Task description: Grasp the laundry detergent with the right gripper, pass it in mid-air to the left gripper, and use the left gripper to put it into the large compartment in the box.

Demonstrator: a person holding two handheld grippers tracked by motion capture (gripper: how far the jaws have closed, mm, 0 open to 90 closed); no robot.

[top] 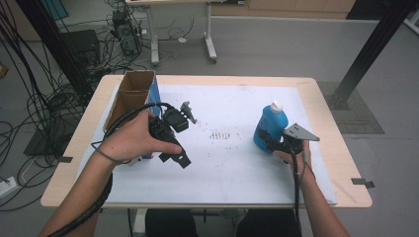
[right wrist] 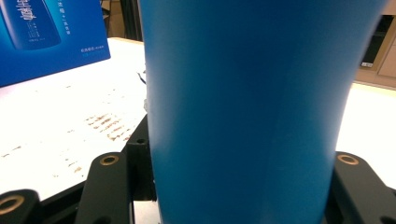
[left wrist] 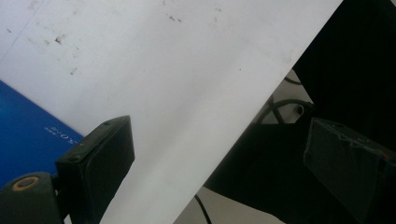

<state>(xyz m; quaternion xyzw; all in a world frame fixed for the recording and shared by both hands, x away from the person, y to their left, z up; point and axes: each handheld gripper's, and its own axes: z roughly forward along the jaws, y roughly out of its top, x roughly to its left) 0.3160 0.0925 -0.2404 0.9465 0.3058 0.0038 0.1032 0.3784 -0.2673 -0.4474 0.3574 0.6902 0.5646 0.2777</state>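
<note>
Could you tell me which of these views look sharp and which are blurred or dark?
High view: evenly lit, fairly sharp, faint shadows beneath the blue bottle and the hands. Left gripper view: the white table sheet is bright and nearly washed out, the area beyond its edge very dark. Right gripper view: the bottle sits so near the lens that its surface is soft and featureless.

Even, soft overhead room light leaves faint shadows on the white table sheet (top: 232, 163), which glares toward twelve o'clock in the left gripper view, while the blue bottle (right wrist: 243, 107) looms blurred up close and the high view looks slightly soft overall.
</note>
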